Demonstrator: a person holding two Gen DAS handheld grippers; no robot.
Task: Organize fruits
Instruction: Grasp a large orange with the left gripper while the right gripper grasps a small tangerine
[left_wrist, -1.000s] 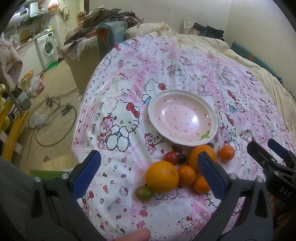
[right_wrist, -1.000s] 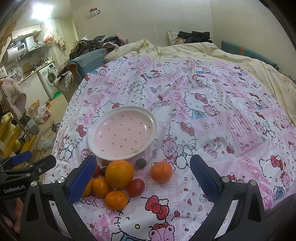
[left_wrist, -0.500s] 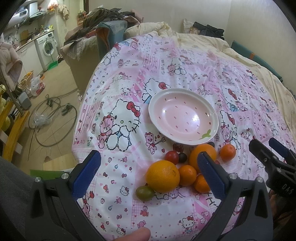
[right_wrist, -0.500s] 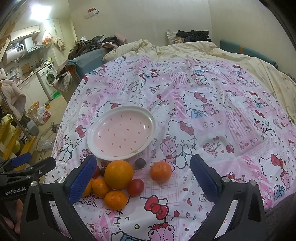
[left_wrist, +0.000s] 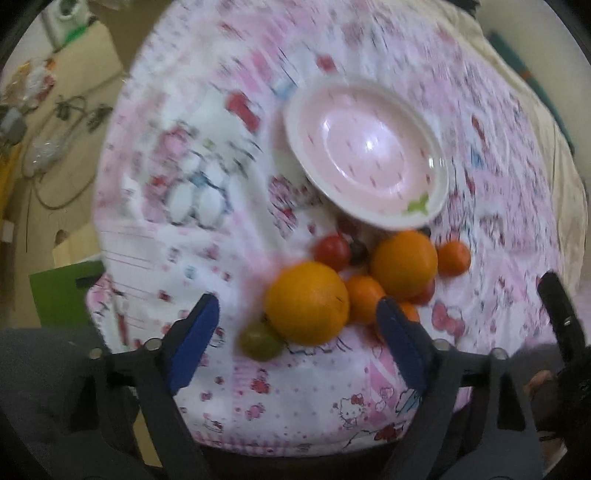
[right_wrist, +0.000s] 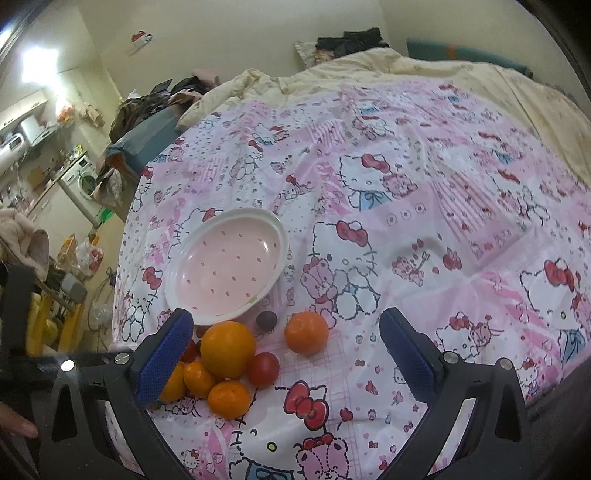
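A heap of fruit lies on the pink cartoon bedspread in front of an empty pink plate (left_wrist: 365, 155) (right_wrist: 225, 273). The heap holds a big orange (left_wrist: 306, 302), a second orange (left_wrist: 404, 264) (right_wrist: 228, 349), small tangerines (left_wrist: 453, 258) (right_wrist: 306, 332), a red tomato (left_wrist: 332, 253) and a green tomato (left_wrist: 260, 339). My left gripper (left_wrist: 299, 343) points steeply down over the big orange. Its jaws are closing, and the blue pads (left_wrist: 195, 343) stand clear of the fruit. My right gripper (right_wrist: 288, 360) hovers open above the heap's right side, holding nothing.
A dark plum (right_wrist: 266, 320) and another red tomato (right_wrist: 263, 369) lie by the plate. The bed's near edge drops off just below the fruit. To the left, the floor holds cables (left_wrist: 62, 147) and a washing machine (right_wrist: 83, 181). Piled bedding (right_wrist: 406, 70) lies at the far end.
The left gripper has tipped downward and dropped closer to the fruit, and its jaws are narrower. The right gripper's view has rolled and drawn slightly nearer the heap.
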